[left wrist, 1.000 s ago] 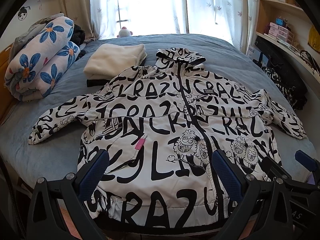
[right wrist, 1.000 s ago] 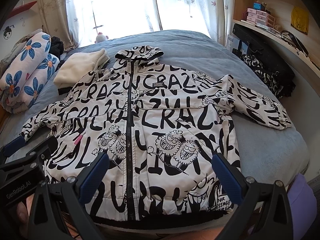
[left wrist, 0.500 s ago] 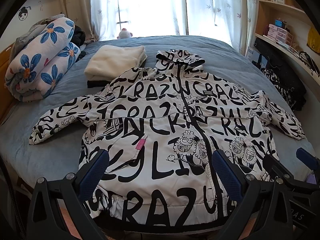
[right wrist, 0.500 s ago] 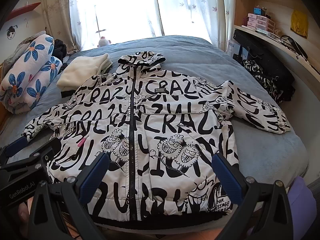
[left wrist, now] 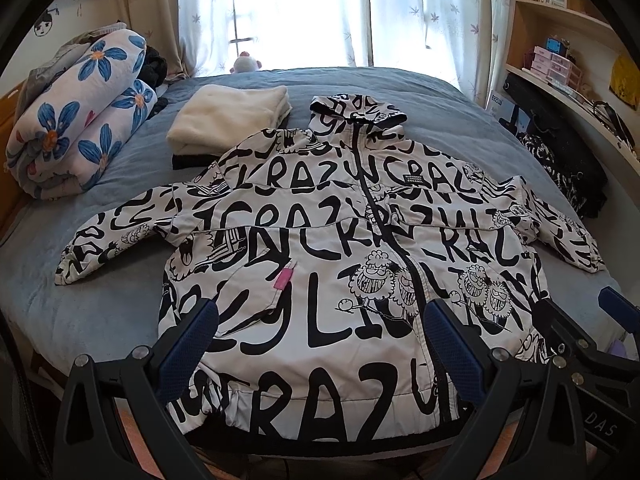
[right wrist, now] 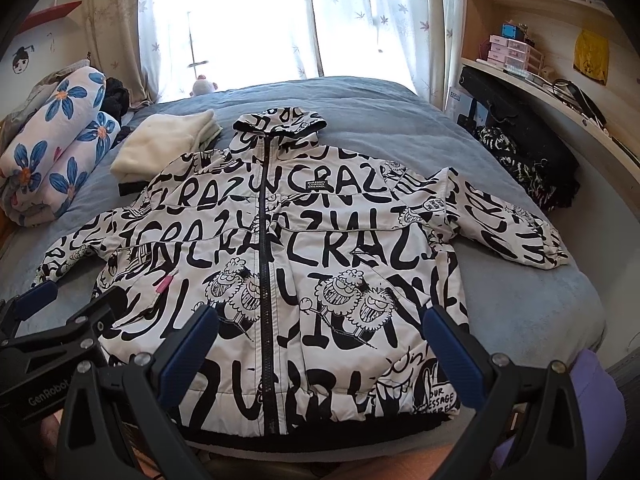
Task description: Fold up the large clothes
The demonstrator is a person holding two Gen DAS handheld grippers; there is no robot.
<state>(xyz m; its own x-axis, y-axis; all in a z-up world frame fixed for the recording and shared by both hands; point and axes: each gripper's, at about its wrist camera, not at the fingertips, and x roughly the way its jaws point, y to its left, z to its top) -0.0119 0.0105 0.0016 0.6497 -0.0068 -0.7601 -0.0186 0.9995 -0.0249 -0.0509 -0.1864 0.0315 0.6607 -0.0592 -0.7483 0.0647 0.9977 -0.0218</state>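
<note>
With both the left gripper (left wrist: 320,344) and right gripper (right wrist: 320,344) spread and empty above the bed's near edge, the jacket (right wrist: 280,264) is best pinched at a sleeve cuff.

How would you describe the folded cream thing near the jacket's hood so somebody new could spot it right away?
Start at the blue bed under the window. Left of the printed jacket and its hood lies the folded cream fleece, on something dark. Unlike the rolled flowered quilt further left, it is plain, pale and flat.
</note>
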